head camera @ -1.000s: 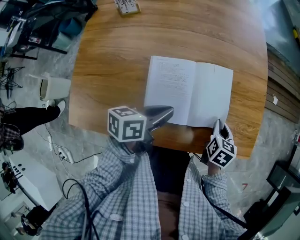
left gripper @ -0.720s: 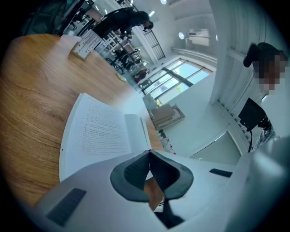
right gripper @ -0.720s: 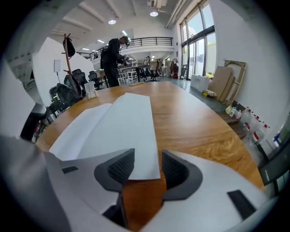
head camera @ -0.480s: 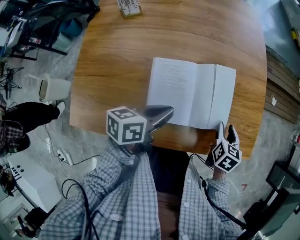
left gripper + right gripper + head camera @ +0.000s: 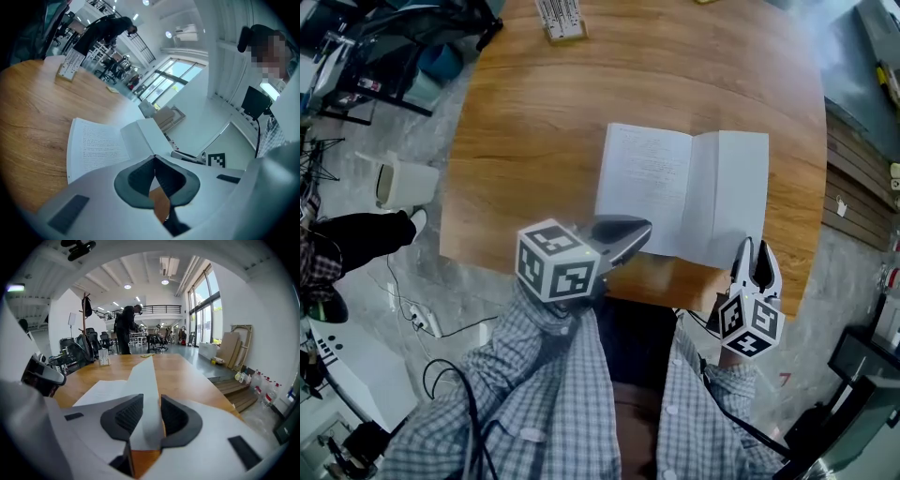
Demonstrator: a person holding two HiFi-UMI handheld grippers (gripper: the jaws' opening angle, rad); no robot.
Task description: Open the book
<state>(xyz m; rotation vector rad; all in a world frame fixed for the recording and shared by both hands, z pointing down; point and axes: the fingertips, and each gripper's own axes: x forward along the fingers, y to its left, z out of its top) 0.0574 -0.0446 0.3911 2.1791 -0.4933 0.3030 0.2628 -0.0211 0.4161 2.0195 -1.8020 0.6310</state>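
Note:
The book (image 5: 649, 183) lies open on the wooden table (image 5: 534, 141), its printed page to the left. A white leaf (image 5: 739, 192) on its right side stands lifted. My right gripper (image 5: 756, 251) hovers at the book's near right corner. In the right gripper view that leaf (image 5: 145, 373) runs edge-on between the jaws of my right gripper (image 5: 151, 399); they are closing, with the pads still apart from it. My left gripper (image 5: 642, 228) is shut and empty, above the book's near left edge. The left gripper view shows its shut tips (image 5: 154, 157) in front of the book (image 5: 98, 143).
A small card holder (image 5: 558, 17) stands at the table's far edge. A white bin (image 5: 403, 183) sits on the floor to the left, among cables and chair legs. The table's near edge runs just behind both grippers. A person in dark clothes (image 5: 124, 329) stands far off.
My right gripper was shut at the book's near right corner; it has since opened, risen and drawn back toward me. The right leaf has lifted. The left gripper has barely moved.

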